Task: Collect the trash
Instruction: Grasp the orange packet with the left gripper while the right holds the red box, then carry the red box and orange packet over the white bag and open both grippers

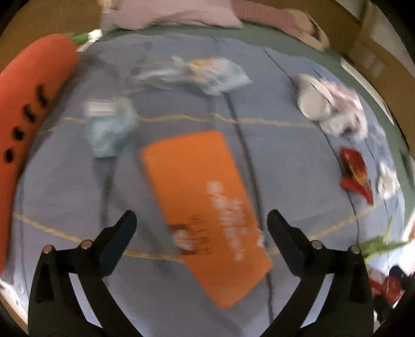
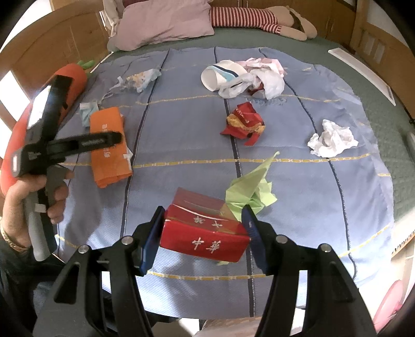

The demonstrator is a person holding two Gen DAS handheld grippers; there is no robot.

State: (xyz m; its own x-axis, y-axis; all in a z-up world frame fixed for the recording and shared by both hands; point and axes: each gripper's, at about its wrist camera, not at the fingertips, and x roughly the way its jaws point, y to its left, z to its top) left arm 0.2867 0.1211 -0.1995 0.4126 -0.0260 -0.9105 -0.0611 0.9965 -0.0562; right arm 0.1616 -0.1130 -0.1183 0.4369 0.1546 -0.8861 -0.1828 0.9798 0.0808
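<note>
With the right gripper (image 2: 203, 233) clamped on the red carton (image 2: 205, 230), the wide-open, empty left gripper (image 1: 202, 225) hovers above the orange bag (image 1: 205, 212) and likely must drop to grasp it.

You see a blue sheet (image 2: 197, 134) spread over the bed, a carrot plush (image 1: 33, 85) along its left edge, a pillow (image 2: 163, 23) and a striped plush (image 2: 243, 16) at its head.
</note>
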